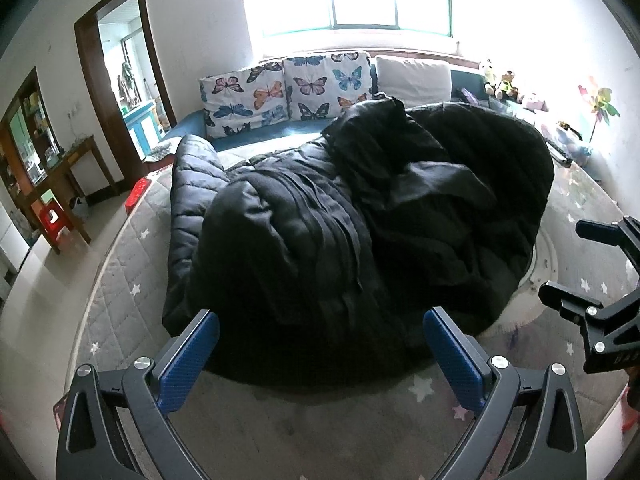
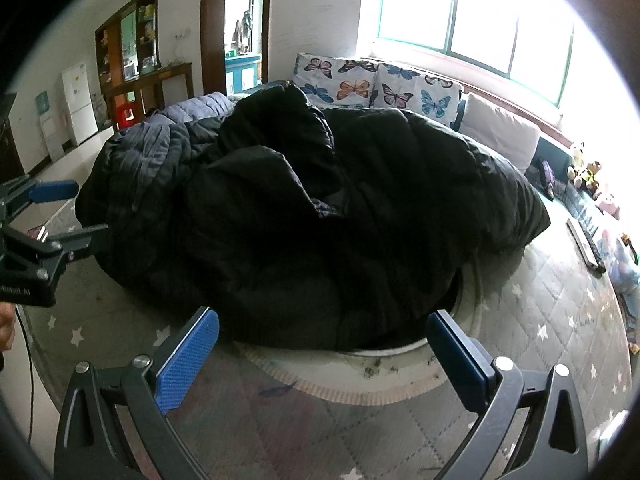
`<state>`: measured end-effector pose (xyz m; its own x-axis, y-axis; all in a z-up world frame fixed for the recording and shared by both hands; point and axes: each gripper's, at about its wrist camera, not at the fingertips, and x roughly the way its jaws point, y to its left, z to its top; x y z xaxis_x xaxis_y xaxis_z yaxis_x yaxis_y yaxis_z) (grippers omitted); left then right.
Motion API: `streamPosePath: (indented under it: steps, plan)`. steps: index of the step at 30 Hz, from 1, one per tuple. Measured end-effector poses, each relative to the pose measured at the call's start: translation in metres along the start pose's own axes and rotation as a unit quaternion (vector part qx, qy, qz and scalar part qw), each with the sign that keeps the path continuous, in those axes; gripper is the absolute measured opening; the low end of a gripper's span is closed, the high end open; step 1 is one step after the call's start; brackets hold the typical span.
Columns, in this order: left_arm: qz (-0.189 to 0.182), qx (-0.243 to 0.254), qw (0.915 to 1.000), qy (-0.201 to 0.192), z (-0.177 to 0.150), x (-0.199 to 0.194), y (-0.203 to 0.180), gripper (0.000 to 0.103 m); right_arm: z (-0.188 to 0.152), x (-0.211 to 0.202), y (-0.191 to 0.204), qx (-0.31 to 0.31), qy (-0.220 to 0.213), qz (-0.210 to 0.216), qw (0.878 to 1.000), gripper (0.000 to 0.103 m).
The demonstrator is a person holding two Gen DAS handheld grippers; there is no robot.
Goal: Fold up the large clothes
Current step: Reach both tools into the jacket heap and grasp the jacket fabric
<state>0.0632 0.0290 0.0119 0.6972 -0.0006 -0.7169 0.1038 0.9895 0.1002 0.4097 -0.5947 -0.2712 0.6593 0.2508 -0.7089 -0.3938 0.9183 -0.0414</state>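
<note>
A large black quilted coat (image 1: pixel 352 232) lies in a crumpled, unfolded heap on the grey star-patterned mat, filling the middle of both views. Its padded body bulges high at the far right, while a stitched, puffy panel (image 1: pixel 196 176) stands up along the left edge, catching grey light. A smoother, unquilted flap (image 1: pixel 436 184) drapes across the top of the pile. The near hem sags in loose folds, partly overlapping a pale round disc (image 2: pixel 400 364).
</note>
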Motion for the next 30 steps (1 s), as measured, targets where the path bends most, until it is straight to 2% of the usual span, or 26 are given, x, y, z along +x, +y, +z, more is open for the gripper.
streamPosePath:
  steps: [7,13,16,18,23,25,30]
  plan:
    - [0.002,0.000,1.0000,-0.009,0.020,0.003,0.011,0.103,0.015,0.006,-0.010,-0.005,-0.001,0.004,1.000,0.103]
    - [-0.005,0.001,0.9995,-0.033,0.052,0.003,0.026,0.103,0.038,0.012,-0.022,0.000,-0.007,0.023,1.000,0.103]
    - [-0.014,0.007,0.9993,-0.034,0.069,0.011,0.032,0.096,0.051,0.018,-0.027,0.008,-0.008,0.043,0.999,0.103]
    - [-0.024,0.010,0.9992,-0.030,0.080,0.019,0.036,0.091,0.059,0.024,-0.027,0.010,-0.008,0.050,0.999,0.103]
    - [-0.059,0.011,0.9982,0.003,0.095,0.052,0.044,0.089,0.075,0.054,-0.031,0.017,0.014,0.063,0.998,0.103]
    - [-0.043,0.019,0.9988,0.010,0.097,0.066,0.046,0.086,0.072,0.068,-0.032,0.023,0.031,0.070,0.997,0.103]
    - [-0.035,0.025,0.9988,0.025,0.078,0.092,0.052,0.076,0.063,0.089,-0.036,0.037,0.056,0.087,0.994,0.103]
